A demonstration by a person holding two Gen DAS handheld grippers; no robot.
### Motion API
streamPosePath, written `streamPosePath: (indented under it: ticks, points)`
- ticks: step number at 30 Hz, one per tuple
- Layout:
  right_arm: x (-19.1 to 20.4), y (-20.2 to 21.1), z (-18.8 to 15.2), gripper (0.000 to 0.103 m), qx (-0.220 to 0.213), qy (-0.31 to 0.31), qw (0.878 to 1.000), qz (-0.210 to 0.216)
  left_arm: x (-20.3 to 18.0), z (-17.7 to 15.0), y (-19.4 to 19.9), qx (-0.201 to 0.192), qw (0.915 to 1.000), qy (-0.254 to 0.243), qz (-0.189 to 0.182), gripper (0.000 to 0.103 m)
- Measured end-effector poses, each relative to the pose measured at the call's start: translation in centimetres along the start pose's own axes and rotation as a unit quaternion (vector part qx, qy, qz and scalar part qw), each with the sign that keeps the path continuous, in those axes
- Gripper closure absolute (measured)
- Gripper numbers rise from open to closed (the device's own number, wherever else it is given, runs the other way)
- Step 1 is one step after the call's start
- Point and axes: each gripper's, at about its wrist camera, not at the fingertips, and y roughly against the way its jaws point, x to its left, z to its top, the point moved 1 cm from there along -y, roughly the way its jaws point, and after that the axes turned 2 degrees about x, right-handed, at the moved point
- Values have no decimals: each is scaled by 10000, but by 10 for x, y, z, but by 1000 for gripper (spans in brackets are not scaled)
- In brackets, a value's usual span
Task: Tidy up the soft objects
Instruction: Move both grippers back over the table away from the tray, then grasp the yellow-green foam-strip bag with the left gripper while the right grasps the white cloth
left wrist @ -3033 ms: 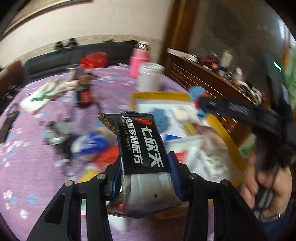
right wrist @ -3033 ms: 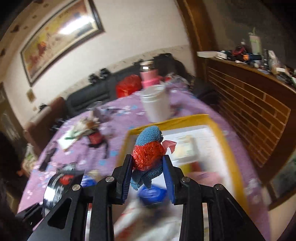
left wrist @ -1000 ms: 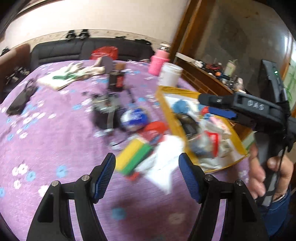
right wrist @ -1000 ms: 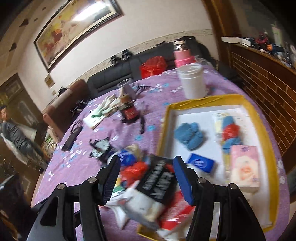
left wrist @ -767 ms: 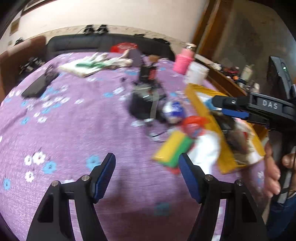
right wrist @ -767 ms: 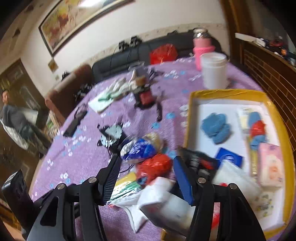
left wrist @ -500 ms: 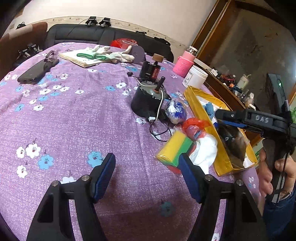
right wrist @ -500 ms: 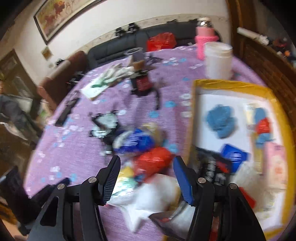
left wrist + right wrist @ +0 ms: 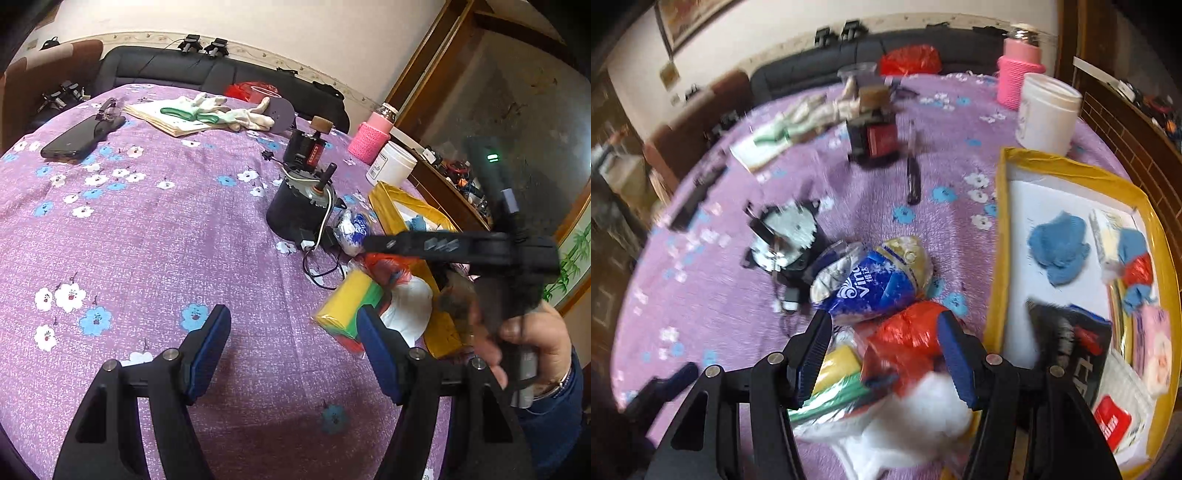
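Note:
My left gripper (image 9: 293,332) is open and empty above the purple flowered tablecloth. My right gripper (image 9: 882,345) is open and empty, low over a pile of soft things: a red plastic bag (image 9: 908,341), a blue-and-white tissue pack (image 9: 873,282), a yellow-green sponge pack (image 9: 831,387) and a white cloth (image 9: 916,417). The same pile shows in the left wrist view with the sponge pack (image 9: 347,302). The yellow tray (image 9: 999,229) on the right holds a blue cloth (image 9: 1058,249), a black snack packet (image 9: 1071,343) and a pink tissue pack (image 9: 1154,354).
A black motor with wires (image 9: 301,210), a small black-and-red device (image 9: 306,151), a white jar (image 9: 391,168), a pink bottle (image 9: 369,138), white gloves on paper (image 9: 207,110) and a phone (image 9: 77,138) lie on the table. A wooden sideboard stands to the right.
Both grippers let go of their items, the black packet and the red-and-blue bundle, which now lie in the tray. The left gripper swung left over the tablecloth; the right came down over the pile.

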Motion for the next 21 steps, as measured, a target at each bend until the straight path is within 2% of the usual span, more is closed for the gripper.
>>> streamPosePath:
  ticks: [3,6,7,8,9,10,11,12,15,17,21]
  points:
    - [4,-8,-4,38,43,187,9994,-276,4,1,3,-91,9999,89,29,33]
    - [14,-5,-15,33,234,515,9984,33,10,2,9,-233,9994,250,66,33]
    - [18,-3,-20,33,353,565,9972,332,12,2,11,-300,9990,309,102,33]
    - [23,0,-25,32,484,590,9936,831,15,3,14,-379,9985,371,123,33]
    - [28,4,-32,32,677,591,9837,1557,19,3,19,-496,9976,461,157,33]
    - [30,8,-36,32,813,560,9730,2086,21,3,21,-548,9970,510,177,33]
    - [30,15,-39,32,797,534,9659,2405,23,3,22,-575,9967,548,183,33]
    - [28,21,-39,32,654,540,9718,2202,24,4,22,-560,9966,574,173,33]
    - [10,32,-35,33,194,376,9916,1223,21,4,19,-495,9973,518,168,33]
    - [-2,38,-33,33,45,224,9949,982,20,4,20,-508,9974,491,156,33]
    - [-29,62,-41,33,-201,-23,9959,882,21,4,17,-440,9977,505,128,33]
